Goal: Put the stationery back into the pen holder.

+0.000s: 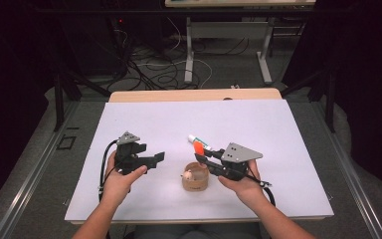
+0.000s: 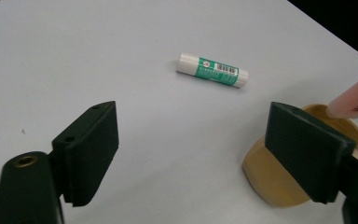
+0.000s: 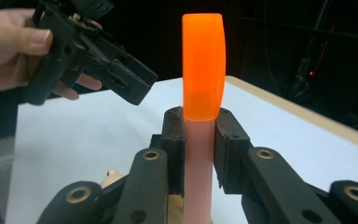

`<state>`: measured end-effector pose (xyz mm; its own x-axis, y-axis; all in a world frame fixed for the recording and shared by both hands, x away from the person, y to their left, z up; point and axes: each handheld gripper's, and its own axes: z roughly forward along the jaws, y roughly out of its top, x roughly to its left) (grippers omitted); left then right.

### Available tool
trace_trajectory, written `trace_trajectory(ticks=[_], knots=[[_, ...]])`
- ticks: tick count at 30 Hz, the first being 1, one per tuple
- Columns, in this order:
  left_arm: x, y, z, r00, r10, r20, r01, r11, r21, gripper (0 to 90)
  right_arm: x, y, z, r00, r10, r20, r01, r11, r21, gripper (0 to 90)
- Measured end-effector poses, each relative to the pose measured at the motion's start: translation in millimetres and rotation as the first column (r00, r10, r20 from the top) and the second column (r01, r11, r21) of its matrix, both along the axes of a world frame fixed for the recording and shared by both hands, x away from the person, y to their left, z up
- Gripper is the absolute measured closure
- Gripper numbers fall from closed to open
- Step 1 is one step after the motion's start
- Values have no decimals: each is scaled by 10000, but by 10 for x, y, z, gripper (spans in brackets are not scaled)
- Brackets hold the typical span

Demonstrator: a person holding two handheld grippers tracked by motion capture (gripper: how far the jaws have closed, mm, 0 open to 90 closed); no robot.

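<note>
Orange-capped pen (image 3: 203,93) clamped in right tongs (image 3: 200,140); left tongs (image 2: 191,158) agape.

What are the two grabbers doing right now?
Left gripper: open, holding nothing.
Right gripper: shut on the orange-capped pink tube.

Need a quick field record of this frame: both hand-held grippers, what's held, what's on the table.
left hand-held gripper: open, nothing between the jaws
right hand-held gripper: shut on pink stick
pink stick: orange cap, lower end at the cup
cup: tan, round, on the white table
glue stick: green and white, lying flat, untouched, beyond the cup
</note>
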<state>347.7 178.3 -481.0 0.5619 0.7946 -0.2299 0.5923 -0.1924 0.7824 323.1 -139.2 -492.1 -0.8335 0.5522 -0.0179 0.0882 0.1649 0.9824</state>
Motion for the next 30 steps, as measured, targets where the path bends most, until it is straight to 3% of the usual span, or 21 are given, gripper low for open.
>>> trace_trajectory(ticks=[3, 6, 8, 13, 16, 22, 30], knots=[[3, 12, -38, 9998, 173, -88, -173, 9998, 79, 134, 16, -11, -70, 9993, -178, -325, 185, 9996, 234, 763], [13, 14, -74, 9993, 369, -54, -367, 9986, 374, 50, 24, -24, -115, 9976, -264, -640, 283, 9991, 301, 762], [20, 21, -98, 9988, 480, -117, -473, 9974, 547, 46, 27, -18, -152, 9961, -275, -836, 321, 9980, 539, 761], [34, 38, -153, 9955, 906, -273, -890, 9945, 556, 45, 34, 7, -237, 9926, -302, -1176, 358, 9983, 461, 760], [35, 47, -167, 9955, 911, -277, -895, 9945, 549, 45, 36, 31, -293, 9909, -308, -1313, 370, 9983, 451, 760], [36, 45, -192, 9957, 860, -332, -839, 9947, 598, 45, 33, 66, -372, 9891, -294, -1442, 329, 9992, 223, 757], [40, 30, -222, 9963, 759, -391, -731, 9949, 694, 45, 63, 111, -464, 9888, -191, -1482, 96, 9978, -651, 752]])
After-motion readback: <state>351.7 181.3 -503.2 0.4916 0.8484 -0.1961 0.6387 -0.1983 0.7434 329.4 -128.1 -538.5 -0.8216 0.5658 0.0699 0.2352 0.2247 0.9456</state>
